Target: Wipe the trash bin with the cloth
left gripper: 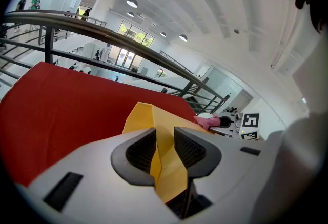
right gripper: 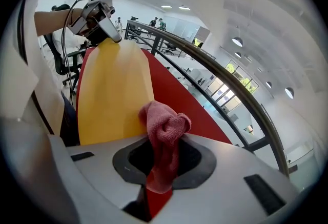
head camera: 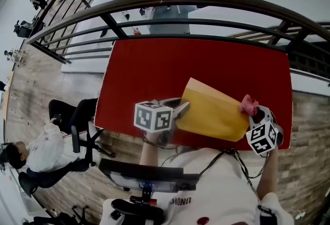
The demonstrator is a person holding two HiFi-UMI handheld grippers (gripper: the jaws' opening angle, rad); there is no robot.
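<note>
A yellow trash bin (head camera: 214, 110) is held up over the near edge of the red table (head camera: 154, 74), tilted on its side. My left gripper (head camera: 180, 110) is shut on the bin's left rim. In the left gripper view the yellow wall (left gripper: 148, 118) runs between both pads (left gripper: 192, 148). My right gripper (head camera: 255, 114) is at the bin's right end, shut on a bunched pink cloth (head camera: 249, 105). In the right gripper view the cloth (right gripper: 163, 130) sticks up from the jaws and touches the bin's side (right gripper: 110, 89). The left gripper (right gripper: 105, 25) shows at the far end.
A dark metal railing (head camera: 170, 0) curves behind the table, with an open hall below it. A person in white (head camera: 44, 149) sits on an office chair at the lower left. A black chair (head camera: 147, 177) stands right in front of me.
</note>
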